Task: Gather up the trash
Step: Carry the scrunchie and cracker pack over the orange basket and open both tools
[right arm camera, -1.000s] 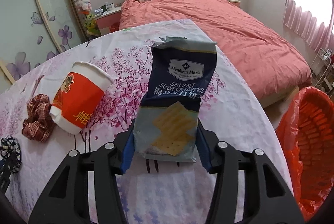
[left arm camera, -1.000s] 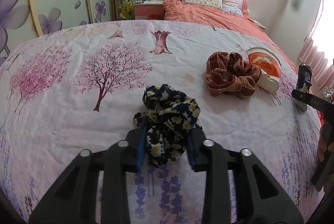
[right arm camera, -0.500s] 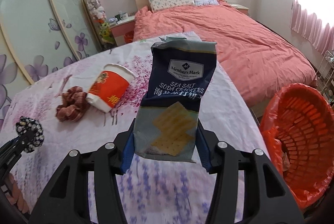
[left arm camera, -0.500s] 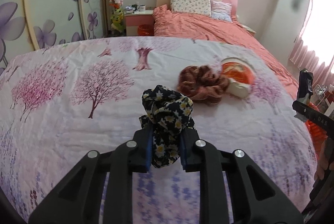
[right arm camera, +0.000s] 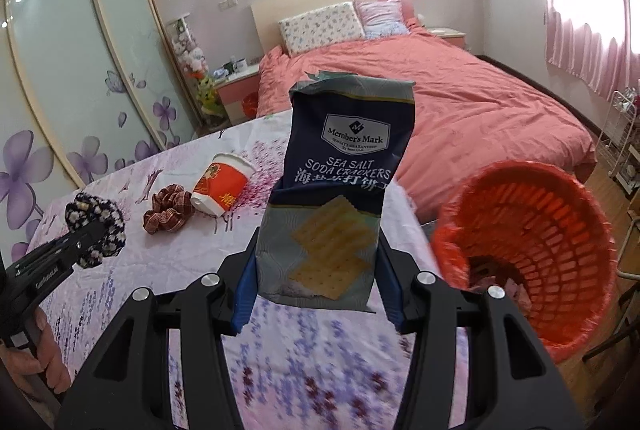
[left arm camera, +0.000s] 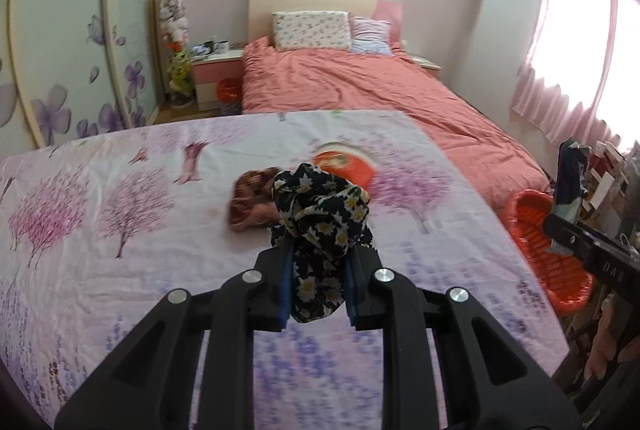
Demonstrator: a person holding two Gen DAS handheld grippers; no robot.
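Bedroom walls in pale pink, a coral-covered bed (right arm camera: pixel 460 109) and a tabletop spread with a cloth printed in pink trees and lavender (left arm camera: pixel 120 250) frame what you hold. Your right tongs (right arm camera: pixel 316 270) are clenched on the lower part of a navy and grey foil cracker packet (right arm camera: pixel 340 189), which stands upright with its long axis running from 6 to 12 o'clock and its torn mouth at the top. The front reads "Member's Mark", "SEA SALT SODA CRACKERS", with a line of Chinese characters beneath and square crackers pictured.

What your next move turns on, as I judge it: the orange plastic mesh basket lined with an orange bag (right arm camera: pixel 528 250) sits beside the tabletop's edge at about 3 o'clock from those tongs, mouth tilted towards you, some scraps already at the bottom. Your right hand is the nearer one, so the packet should travel rightward and tip in top first.

Your left tongs (left arm camera: pixel 318 286) are clamped on a black fabric scrunchie with yellow-white daisies (left arm camera: pixel 324 222), lifted clear of the cloth. From them the basket (left arm camera: pixel 548 242) lies far off at 3 o'clock. That scrunchie looks like no trash to me.

Left on the tabletop, at 10 o'clock from the packet, a red and white paper cup (right arm camera: pixel 222 185) lies on its side, touching a brown plaid fabric scrunchie (right arm camera: pixel 168 213). The cup's print is too small to read.
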